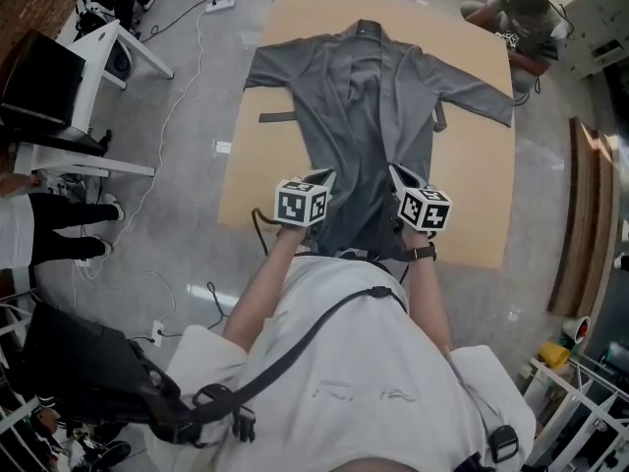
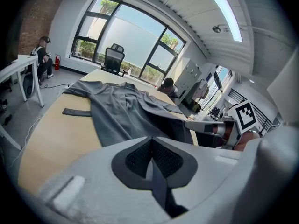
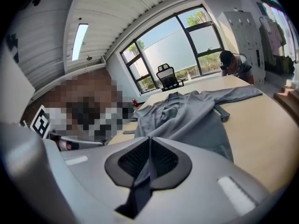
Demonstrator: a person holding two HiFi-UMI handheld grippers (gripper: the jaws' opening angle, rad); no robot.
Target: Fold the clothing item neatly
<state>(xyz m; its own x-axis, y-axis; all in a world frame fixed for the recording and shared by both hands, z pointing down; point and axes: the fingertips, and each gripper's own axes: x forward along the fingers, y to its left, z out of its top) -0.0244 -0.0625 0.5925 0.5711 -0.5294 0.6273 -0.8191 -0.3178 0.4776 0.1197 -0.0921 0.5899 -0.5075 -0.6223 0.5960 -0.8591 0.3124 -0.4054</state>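
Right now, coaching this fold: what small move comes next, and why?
Probably carry the hem toward the collar: left tongs and right tongs are both shut on the grey robe's near hem, the rest lying spread on the table.

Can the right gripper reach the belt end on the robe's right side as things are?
Probably not yet: the right gripper is shut on the robe at its hem. The table up to the belt end looks bare, so once it lets go, likely yes.
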